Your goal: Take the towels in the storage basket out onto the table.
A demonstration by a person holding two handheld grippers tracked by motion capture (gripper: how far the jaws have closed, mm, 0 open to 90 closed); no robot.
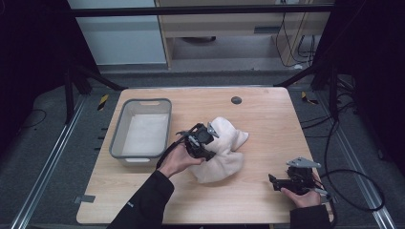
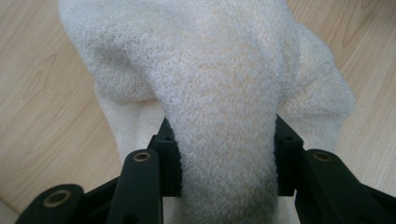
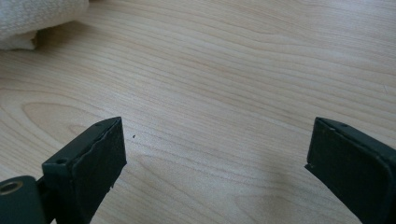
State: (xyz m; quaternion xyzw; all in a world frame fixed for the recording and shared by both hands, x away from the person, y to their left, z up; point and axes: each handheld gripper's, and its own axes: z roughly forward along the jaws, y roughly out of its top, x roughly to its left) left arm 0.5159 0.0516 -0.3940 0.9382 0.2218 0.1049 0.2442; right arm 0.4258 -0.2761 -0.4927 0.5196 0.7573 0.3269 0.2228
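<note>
**Desk:** Towel (image 1: 222,150) on the pale wood surface (image 1: 267,119) — where exactly, and who has it?

**Photographer:** It lies bunched near the middle of the surface, just right of the grey bin (image 1: 141,129). The left tool (image 1: 204,143) has a thick fold of the white terry between its jaws, pads against the cloth on both sides in the left gripper view (image 2: 219,140). The right tool (image 1: 273,181) rests near the front right corner, jaws wide apart over bare wood, holding nothing.

**Desk:** How far along?

**Photographer:** Early, I'd judge. One grasp is on; the towel is crumpled, neither spread nor folded, and not in the bin. The bin seems to hold only a pale lining, though I can't tell for sure. Whatever comes next, most of it is left.

**Desk:** Room to move?

**Photographer:** Plenty. Open wood right of and behind the towel. Tightest spot is the bin's rim beside the left hand (image 1: 176,160). The right tool sits close to the front edge.
</note>
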